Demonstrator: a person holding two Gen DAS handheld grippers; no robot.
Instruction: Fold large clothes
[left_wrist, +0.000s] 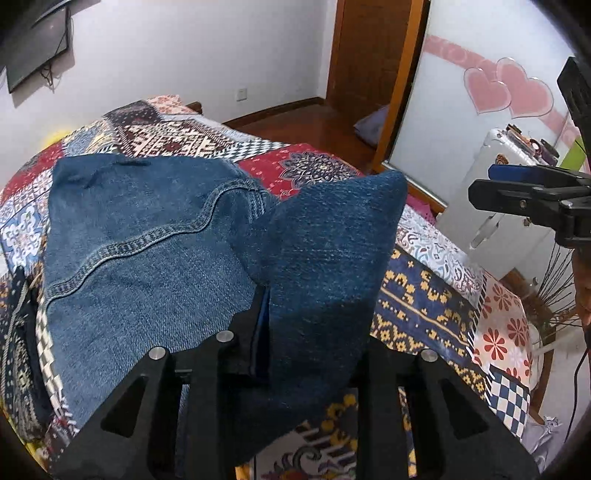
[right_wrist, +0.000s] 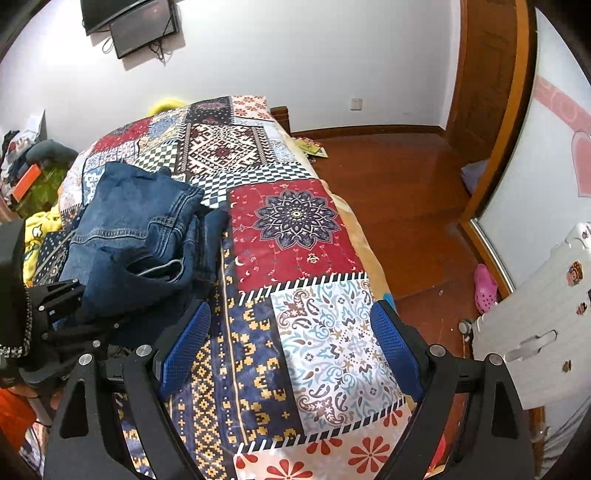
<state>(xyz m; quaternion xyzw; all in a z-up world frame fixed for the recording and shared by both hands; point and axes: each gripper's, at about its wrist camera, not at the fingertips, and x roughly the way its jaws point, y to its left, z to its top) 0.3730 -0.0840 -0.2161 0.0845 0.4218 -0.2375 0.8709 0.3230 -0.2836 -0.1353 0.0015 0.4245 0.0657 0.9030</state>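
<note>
With the left gripper (left_wrist: 264, 314) clamped on the denim jeans (left_wrist: 147, 240) and the right gripper (right_wrist: 291, 354) spread empty, the lifted fold should land squarely, edges aligned, on the patchwork bedspread (right_wrist: 295, 229).

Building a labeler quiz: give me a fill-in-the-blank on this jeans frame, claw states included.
1. The left claw is shut on the blue ____ jeans.
2. The right claw is ____ and holds nothing.
3. The jeans lie on a patchwork ____.
4. The slipper on the wooden floor is ____.

Missing words: denim; open; quilt; pink
</note>
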